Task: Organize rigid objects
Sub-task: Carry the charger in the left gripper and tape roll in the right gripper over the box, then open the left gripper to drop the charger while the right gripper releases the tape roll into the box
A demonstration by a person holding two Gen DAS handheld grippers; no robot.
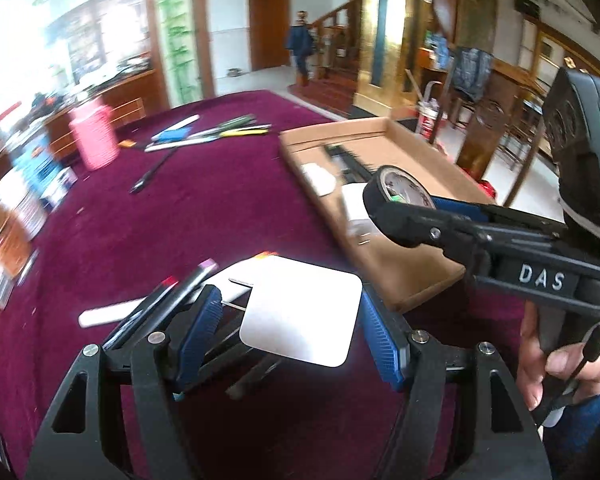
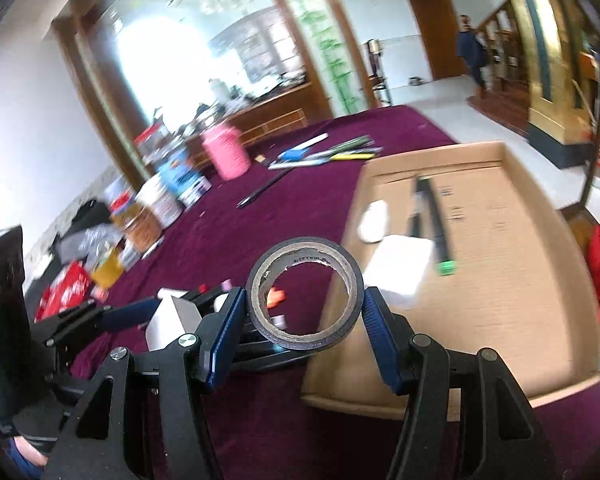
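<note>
Gripping tape roll (image 2: 305,292) and white card (image 1: 300,310), hand-held grippers above cardboard tray (image 2: 500,264), scattered pens (image 1: 220,132).

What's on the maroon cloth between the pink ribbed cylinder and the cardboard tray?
A loose bunch of pens and markers, between the pink cylinder and tray; clearest in the left wrist view.

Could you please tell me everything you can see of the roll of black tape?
The roll of black tape is a ring with a black outer band and a grey cardboard core bearing faint print. It stands on edge, its open centre facing the right wrist camera, clamped at both sides between the blue ribbed fingers of the right gripper. It is lifted off the maroon cloth, near the cardboard tray.
</note>
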